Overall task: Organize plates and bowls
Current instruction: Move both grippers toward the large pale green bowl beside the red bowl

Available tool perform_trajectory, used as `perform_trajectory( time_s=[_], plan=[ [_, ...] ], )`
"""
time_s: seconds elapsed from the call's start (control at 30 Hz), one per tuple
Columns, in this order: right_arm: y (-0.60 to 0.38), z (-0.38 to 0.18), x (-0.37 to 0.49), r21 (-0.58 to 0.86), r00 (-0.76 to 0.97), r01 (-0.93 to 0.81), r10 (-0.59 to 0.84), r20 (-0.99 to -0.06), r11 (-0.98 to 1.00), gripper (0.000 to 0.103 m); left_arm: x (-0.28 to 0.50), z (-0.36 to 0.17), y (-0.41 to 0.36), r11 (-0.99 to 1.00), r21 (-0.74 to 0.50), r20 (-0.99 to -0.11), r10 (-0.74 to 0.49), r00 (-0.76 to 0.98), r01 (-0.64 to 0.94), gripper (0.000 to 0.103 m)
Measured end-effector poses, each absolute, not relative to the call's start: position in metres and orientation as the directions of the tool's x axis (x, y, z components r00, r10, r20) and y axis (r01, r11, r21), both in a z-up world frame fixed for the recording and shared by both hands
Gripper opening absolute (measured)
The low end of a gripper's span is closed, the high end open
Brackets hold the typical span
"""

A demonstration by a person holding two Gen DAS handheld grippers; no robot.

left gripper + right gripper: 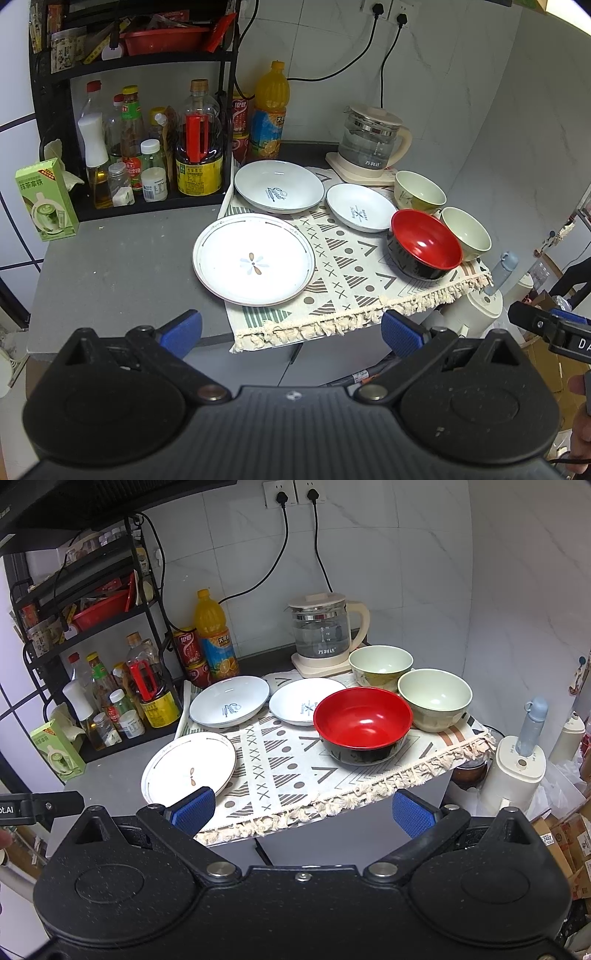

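Note:
A flower-pattern white plate point(253, 259) point(189, 766) lies at the cloth's left edge. Two white-blue plates sit behind it, a larger one point(279, 186) point(229, 700) and a smaller one point(360, 206) point(299, 701). A red-and-black bowl point(424, 243) point(362, 723) and two pale green bowls point(466, 228) point(419, 191) point(434, 698) point(380, 664) stand on the right. My left gripper point(291, 334) is open and empty in front of the counter edge. My right gripper point(303, 812) is open and empty, below the cloth's fringe.
A patterned cloth point(347, 280) point(280, 771) covers the grey counter point(122, 266). A black rack of bottles point(147, 147) stands at the left, a green carton point(46, 199) beside it. A glass kettle point(371, 142) point(325, 635) and orange juice bottle point(269, 110) stand at the back.

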State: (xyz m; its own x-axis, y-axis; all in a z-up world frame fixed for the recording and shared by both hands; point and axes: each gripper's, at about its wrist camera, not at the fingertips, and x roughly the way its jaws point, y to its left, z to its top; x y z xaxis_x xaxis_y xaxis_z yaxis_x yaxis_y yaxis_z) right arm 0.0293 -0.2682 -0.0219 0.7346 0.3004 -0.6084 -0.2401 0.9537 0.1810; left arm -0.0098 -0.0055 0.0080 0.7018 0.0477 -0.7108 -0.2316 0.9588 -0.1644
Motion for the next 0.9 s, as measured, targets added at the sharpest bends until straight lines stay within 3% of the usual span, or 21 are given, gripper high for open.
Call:
perform_trajectory(
  time_s=[0.9],
  plan=[
    [-0.269,-0.030,0.082,0.171,0.720,-0.235,0.290,-0.631,0.957,0.103,0.045,0.002,-0.002,0.957,-0.168,-0.722,0.042,0.690,-0.235,0.102]
  ],
)
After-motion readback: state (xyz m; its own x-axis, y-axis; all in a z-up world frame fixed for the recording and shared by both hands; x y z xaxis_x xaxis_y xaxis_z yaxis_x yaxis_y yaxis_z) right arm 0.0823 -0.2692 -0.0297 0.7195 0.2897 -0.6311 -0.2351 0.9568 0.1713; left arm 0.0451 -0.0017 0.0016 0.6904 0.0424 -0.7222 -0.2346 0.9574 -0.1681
